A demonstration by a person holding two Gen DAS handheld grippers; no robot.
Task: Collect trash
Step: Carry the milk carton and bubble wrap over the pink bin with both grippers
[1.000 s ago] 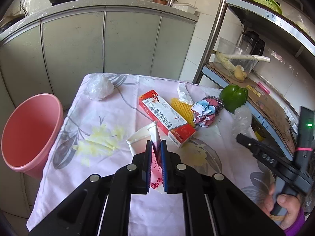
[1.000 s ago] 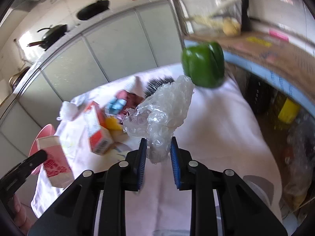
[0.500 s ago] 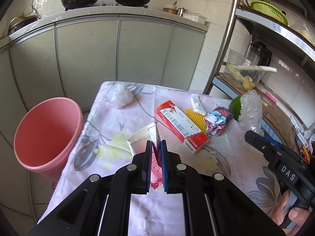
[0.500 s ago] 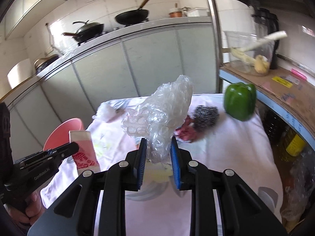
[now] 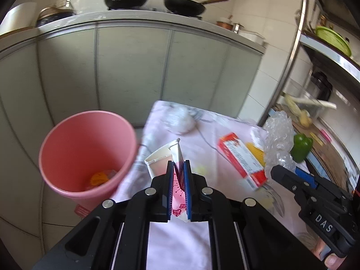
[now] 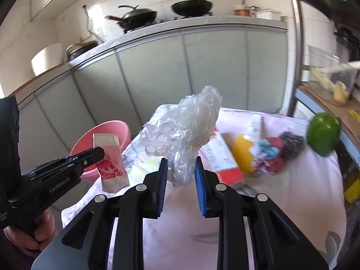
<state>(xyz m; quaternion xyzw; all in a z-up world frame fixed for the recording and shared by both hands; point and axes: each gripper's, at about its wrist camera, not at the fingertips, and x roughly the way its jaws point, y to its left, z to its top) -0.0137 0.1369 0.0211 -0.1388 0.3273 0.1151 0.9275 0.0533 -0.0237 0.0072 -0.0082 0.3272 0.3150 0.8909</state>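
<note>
Risk of missing the pink bin (image 5: 86,150): left gripper (image 5: 178,180) clamped on flattened paper cup (image 5: 176,157) right of its rim, right gripper (image 6: 181,175) pinching bubble wrap (image 6: 182,132) farther right, loosely.

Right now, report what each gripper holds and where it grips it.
Left gripper pinches the flattened paper cup around its middle. Right gripper clamps the bubble wrap at its lower end.
</note>
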